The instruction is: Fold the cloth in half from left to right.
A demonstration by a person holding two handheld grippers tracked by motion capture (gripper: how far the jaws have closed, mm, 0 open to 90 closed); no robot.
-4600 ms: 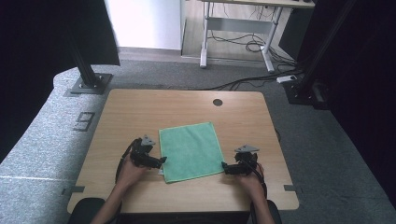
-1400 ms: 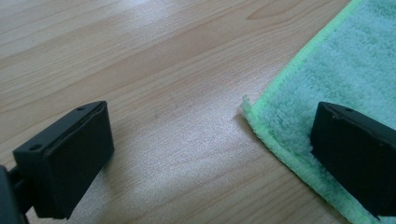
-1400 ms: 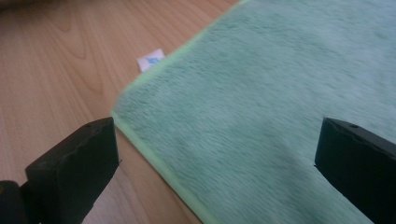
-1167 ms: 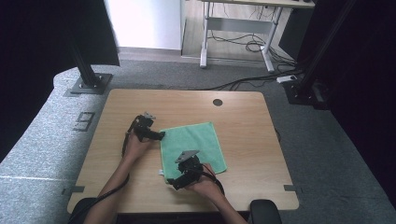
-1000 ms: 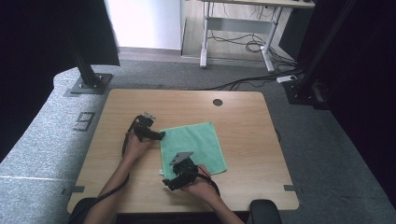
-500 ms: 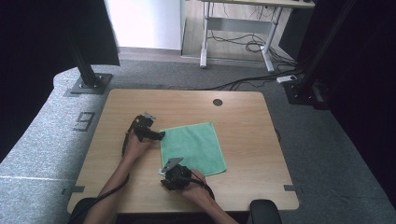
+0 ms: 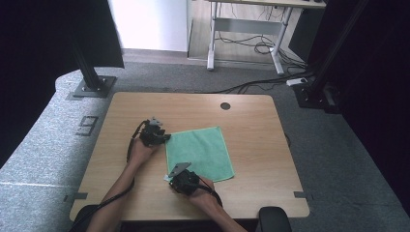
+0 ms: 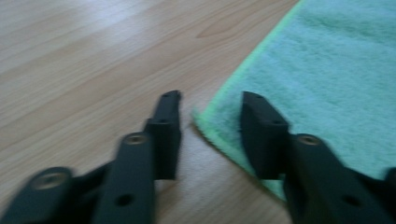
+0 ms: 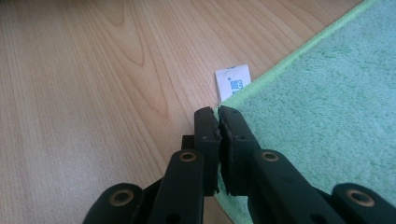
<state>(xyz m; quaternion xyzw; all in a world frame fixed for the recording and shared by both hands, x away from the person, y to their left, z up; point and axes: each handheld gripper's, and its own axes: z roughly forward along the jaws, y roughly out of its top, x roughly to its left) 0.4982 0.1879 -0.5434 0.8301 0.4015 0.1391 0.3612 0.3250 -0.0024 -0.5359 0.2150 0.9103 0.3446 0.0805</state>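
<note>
A green towel point(image 7: 199, 153) lies flat on the wooden table point(image 7: 251, 125). My left gripper point(image 7: 153, 135) sits at its far left corner. In the left gripper view the left gripper point(image 8: 210, 95) has just been closing; its jaws stand apart with the towel's corner point(image 8: 208, 119) between them, and the pads are not pressing on it. My right gripper point(image 7: 181, 180) is at the near left corner. In the right gripper view the right gripper point(image 9: 218, 112) has closed, shut on the towel's edge point(image 9: 261, 84), beside a white label point(image 9: 232, 81).
A round cable hole point(image 7: 225, 106) sits near the table's far edge. Bare wood lies to the left and right of the towel. Black stand feet point(image 7: 92, 87) and floor cables point(image 7: 261, 48) lie beyond the table.
My right gripper has slid left along the towel's near edge to its near left corner. The left hand has stayed at the far left corner.
</note>
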